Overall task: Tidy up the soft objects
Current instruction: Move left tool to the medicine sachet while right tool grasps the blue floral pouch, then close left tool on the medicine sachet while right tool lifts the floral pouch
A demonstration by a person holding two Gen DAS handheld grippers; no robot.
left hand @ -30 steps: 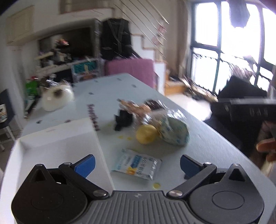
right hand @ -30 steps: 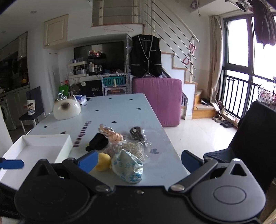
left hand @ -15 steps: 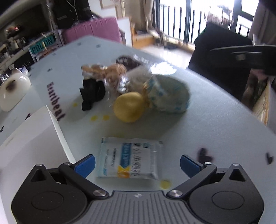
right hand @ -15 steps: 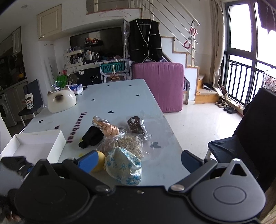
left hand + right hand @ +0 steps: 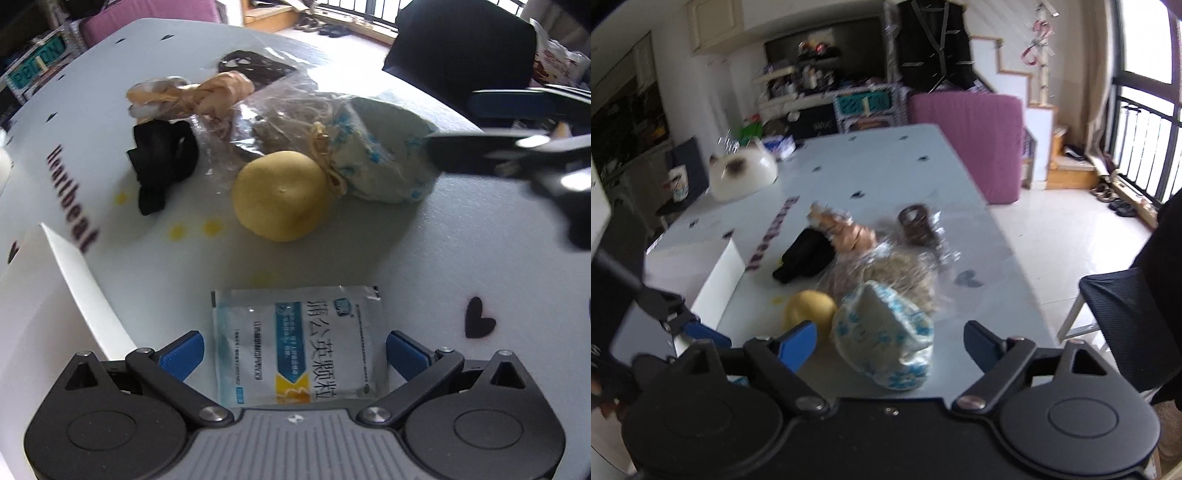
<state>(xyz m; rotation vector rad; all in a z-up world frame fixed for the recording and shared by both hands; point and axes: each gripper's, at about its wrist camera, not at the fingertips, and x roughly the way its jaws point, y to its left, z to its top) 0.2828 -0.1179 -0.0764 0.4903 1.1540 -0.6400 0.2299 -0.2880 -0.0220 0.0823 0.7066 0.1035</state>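
My left gripper (image 5: 293, 354) points steeply down at the table and stands open, with a white and blue sachet (image 5: 299, 343) lying flat between its fingers, untouched. Beyond it lie a yellow ball (image 5: 280, 195), a blue floral pouch (image 5: 384, 151), a black cloth (image 5: 162, 158), a peach scrunchie (image 5: 192, 96) and a clear plastic bag (image 5: 273, 122). My right gripper (image 5: 890, 345) hangs over the floral pouch (image 5: 886, 339). Its jaws are closing, the pouch lies between them, and the pads stand clear of it.
A white open box (image 5: 85, 291) stands left of the sachet, its wall (image 5: 716, 273) also in the right wrist view. A white cat-shaped object (image 5: 742, 173) sits at the table's far left. A dark chair (image 5: 1126, 314) stands off the table's right edge.
Both grippers have come down towards the table. The left one tipped downward over the sachet. The right one moved in on the floral pouch and its jaws narrowed.
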